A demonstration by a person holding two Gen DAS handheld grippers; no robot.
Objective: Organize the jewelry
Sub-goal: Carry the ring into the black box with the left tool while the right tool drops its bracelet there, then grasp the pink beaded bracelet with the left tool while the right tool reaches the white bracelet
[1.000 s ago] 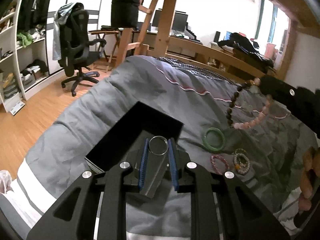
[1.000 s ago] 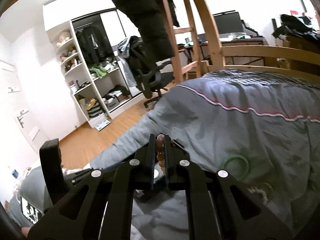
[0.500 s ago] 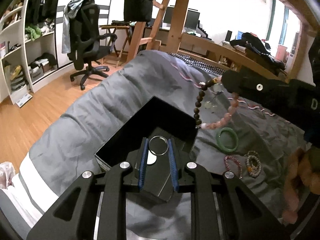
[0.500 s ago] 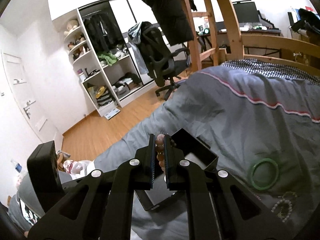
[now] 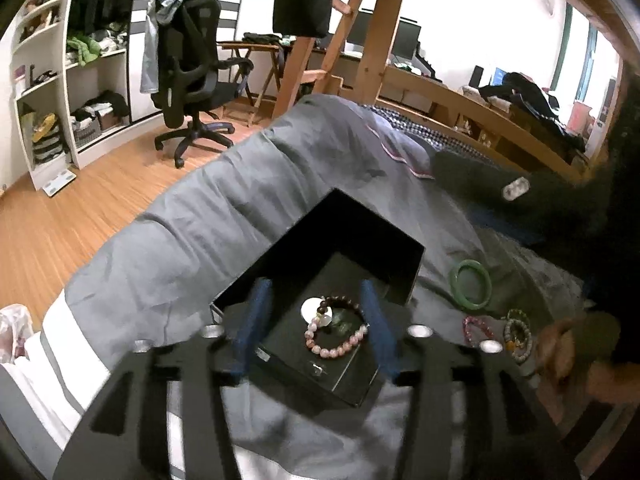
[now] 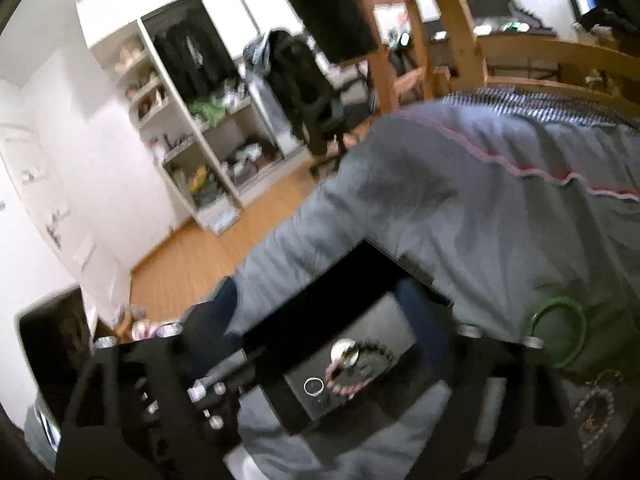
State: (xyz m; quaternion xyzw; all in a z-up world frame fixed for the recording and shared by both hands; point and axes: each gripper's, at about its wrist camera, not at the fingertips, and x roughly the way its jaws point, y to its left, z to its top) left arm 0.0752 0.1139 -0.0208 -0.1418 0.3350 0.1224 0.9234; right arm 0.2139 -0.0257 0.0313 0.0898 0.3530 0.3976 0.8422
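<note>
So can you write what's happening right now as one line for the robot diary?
left gripper: open | right gripper: open | bead bracelet: inside black box | green bangle: on bed, outside box

The black box [image 5: 352, 240] lies open from above; only its upright walls and the beaded bracelet [image 5: 336, 330] inside obstruct.

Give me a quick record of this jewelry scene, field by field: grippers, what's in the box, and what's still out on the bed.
left gripper: open, holding nothing
right gripper: open, holding nothing
black box: open, on the grey bedspread
in box: pink and brown bead bracelet, a small clear ring
on bedspread, beside box: green bangle, small pink bracelet, pale bead bracelets
</note>
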